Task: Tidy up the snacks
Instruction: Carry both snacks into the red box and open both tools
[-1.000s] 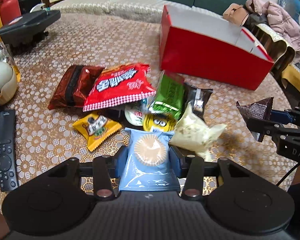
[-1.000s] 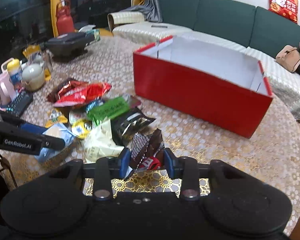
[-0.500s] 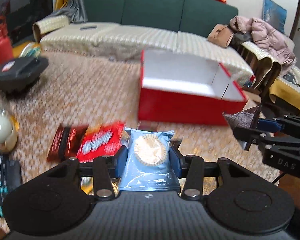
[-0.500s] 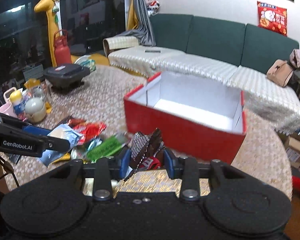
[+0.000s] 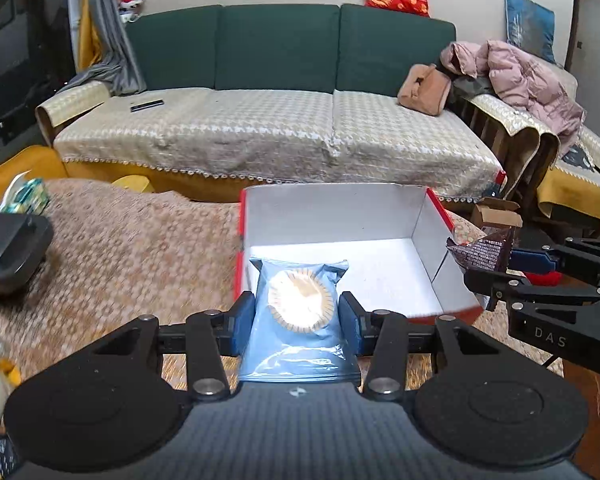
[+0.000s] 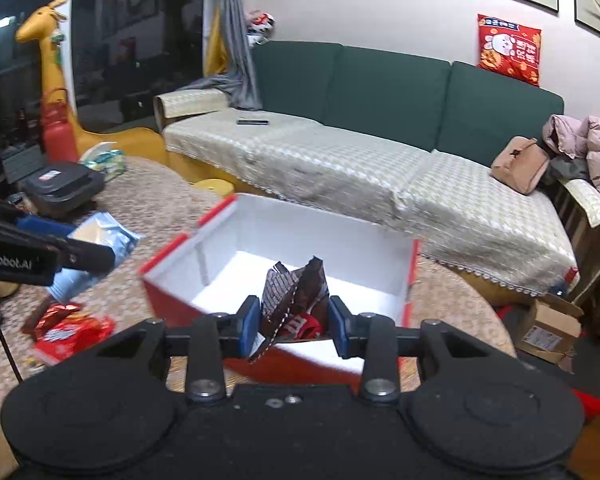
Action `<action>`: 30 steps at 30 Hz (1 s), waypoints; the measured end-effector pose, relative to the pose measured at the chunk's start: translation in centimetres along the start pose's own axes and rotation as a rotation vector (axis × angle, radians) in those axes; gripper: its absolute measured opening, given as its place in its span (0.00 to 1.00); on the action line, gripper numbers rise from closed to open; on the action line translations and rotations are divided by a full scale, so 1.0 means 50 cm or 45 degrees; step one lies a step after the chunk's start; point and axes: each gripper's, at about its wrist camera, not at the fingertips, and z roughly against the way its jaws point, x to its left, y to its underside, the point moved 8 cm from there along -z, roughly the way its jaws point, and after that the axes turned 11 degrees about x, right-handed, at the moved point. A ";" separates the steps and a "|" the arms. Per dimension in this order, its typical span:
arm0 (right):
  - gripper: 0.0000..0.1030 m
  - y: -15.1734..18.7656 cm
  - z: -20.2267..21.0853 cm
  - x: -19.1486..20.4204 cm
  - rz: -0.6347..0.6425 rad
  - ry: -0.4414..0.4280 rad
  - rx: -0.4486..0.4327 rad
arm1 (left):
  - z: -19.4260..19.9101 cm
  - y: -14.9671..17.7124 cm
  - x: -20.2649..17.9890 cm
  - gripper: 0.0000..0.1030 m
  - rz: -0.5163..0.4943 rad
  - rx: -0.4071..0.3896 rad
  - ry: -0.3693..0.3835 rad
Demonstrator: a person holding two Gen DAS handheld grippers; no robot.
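My left gripper [image 5: 298, 320] is shut on a light blue cookie packet [image 5: 300, 320] and holds it in the air at the near left edge of the open red box [image 5: 340, 220], whose white inside holds nothing. My right gripper [image 6: 292, 326] is shut on a dark brown snack packet [image 6: 296, 300] and holds it above the box's near wall [image 6: 168, 292]. The right gripper with its packet [image 5: 488, 254] shows at the right of the left wrist view. The left gripper with the blue packet [image 6: 96, 240] shows at the left of the right wrist view.
Red snack packets [image 6: 68, 328] lie on the patterned tablecloth [image 5: 120, 240] at the left. A black appliance [image 6: 62, 188] stands at the table's far left. A green sofa [image 5: 280, 60] runs behind the table. A cardboard box [image 6: 548, 328] sits on the floor at the right.
Both grippers have risen from the snack pile and moved toward the red box, each carrying its packet. The box's inside is now in view below them.
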 end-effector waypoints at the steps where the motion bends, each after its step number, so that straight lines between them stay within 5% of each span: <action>1: 0.35 -0.003 -0.008 -0.010 -0.004 0.005 0.010 | -0.014 -0.012 -0.006 0.44 -0.012 0.003 -0.003; 17: 0.35 -0.010 -0.192 -0.043 -0.002 0.013 0.312 | -0.241 -0.067 -0.036 0.44 -0.093 0.237 -0.047; 30: 0.35 0.020 -0.235 -0.036 0.003 0.007 0.402 | -0.304 -0.042 -0.036 0.44 -0.125 0.349 -0.105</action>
